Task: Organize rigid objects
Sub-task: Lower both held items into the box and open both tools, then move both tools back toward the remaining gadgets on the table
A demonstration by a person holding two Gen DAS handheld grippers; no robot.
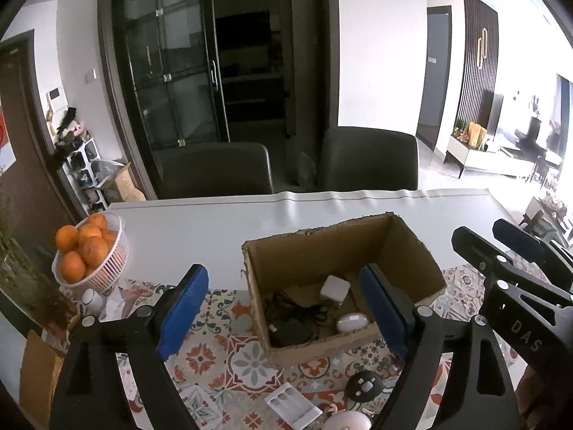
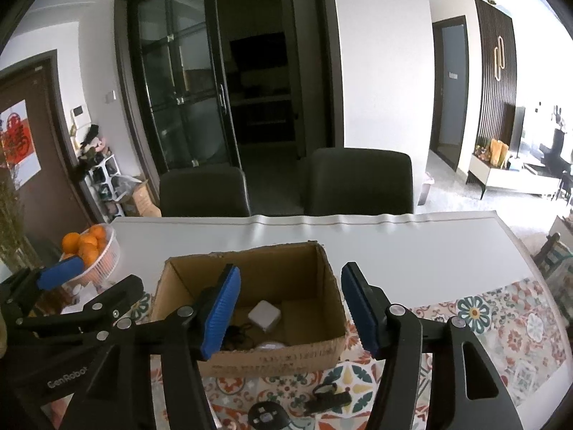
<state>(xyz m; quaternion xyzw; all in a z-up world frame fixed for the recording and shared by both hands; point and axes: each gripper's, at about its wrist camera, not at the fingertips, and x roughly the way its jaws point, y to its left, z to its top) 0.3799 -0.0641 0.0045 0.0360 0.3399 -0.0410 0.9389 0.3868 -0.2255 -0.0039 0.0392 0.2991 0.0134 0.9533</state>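
A white basket of oranges [image 1: 94, 251] stands on the pale table [image 1: 286, 215], well off to the left of the claw. Beyond the table's far edge, straight ahead of the claw, stand two dark chairs [image 1: 369, 157] before a glass-fronted cabinet [image 1: 168, 71].

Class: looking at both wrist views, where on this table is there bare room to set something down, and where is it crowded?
Free: the white tabletop between the cardboard box and the chairs, and right of the box. Crowded: the patterned mat before the box, holding a white tray and round black gadget; the orange basket corner.
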